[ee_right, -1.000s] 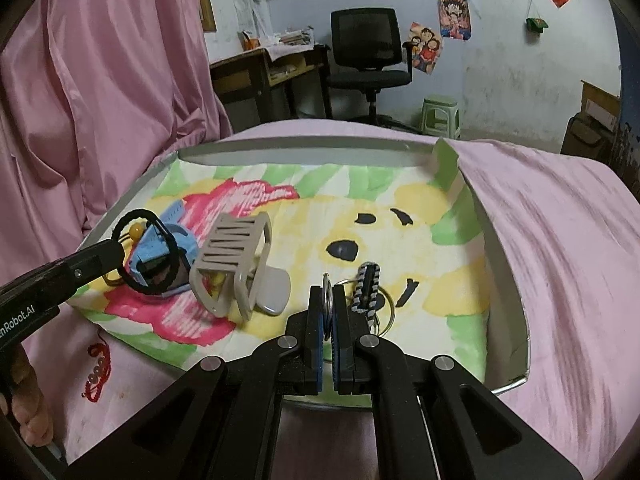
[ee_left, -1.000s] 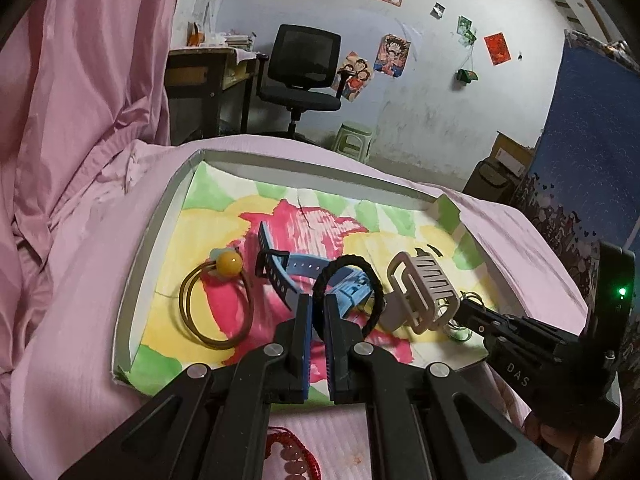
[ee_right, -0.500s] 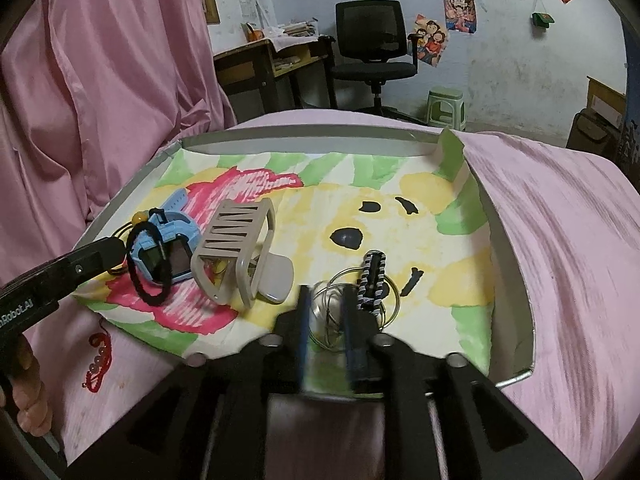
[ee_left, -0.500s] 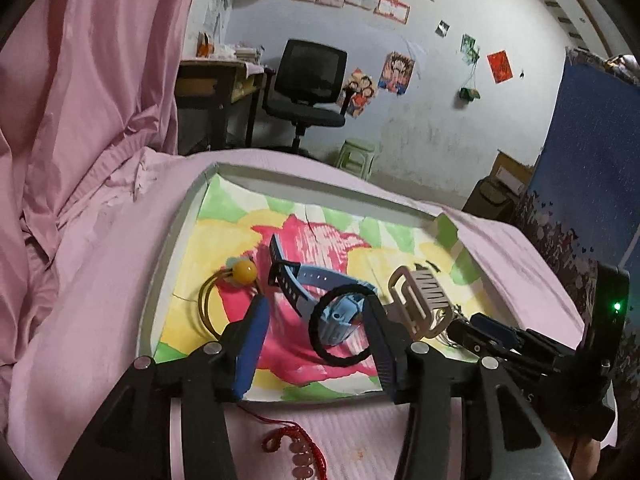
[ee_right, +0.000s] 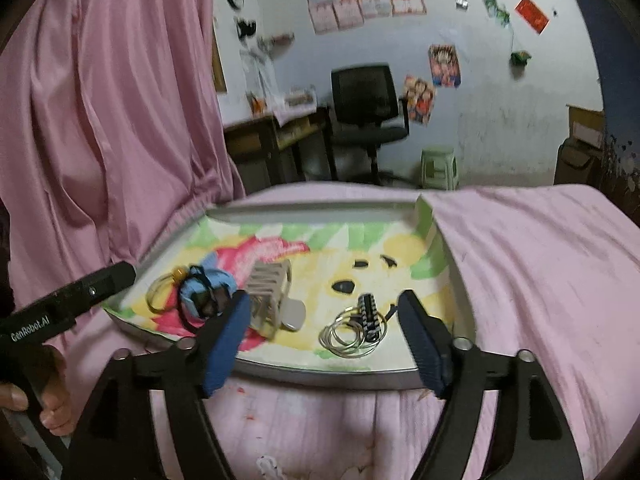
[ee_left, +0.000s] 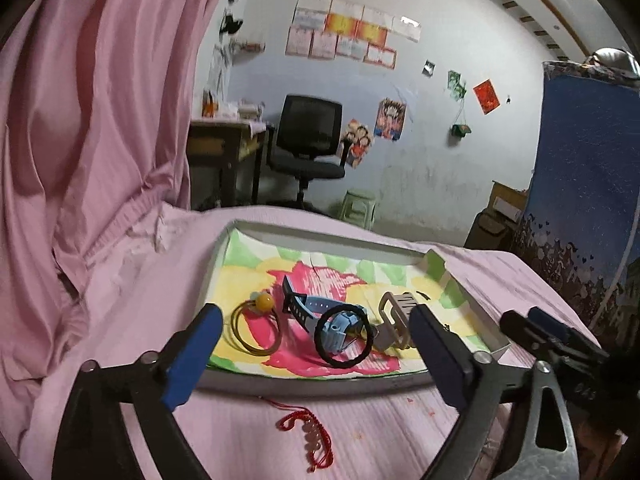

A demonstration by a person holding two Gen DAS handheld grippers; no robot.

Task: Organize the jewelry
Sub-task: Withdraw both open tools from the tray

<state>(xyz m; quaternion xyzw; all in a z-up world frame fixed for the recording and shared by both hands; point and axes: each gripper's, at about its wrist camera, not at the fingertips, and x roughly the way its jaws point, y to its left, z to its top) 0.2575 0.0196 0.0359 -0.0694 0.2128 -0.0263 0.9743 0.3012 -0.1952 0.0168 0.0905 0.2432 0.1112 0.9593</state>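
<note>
Pink-sheeted bed | tray holds black hair tie, watch, rings | left gripper jaws wide, empty, level before tray | right gripper likewise.

One tray; in it one blue watch, one black hair tie, one brown hair tie with a yellow bead, one beige claw clip, one small black clip, several silver rings, exact number unclear; one red beaded bracelet on the pink sheet; two grippers, left and right.
</note>
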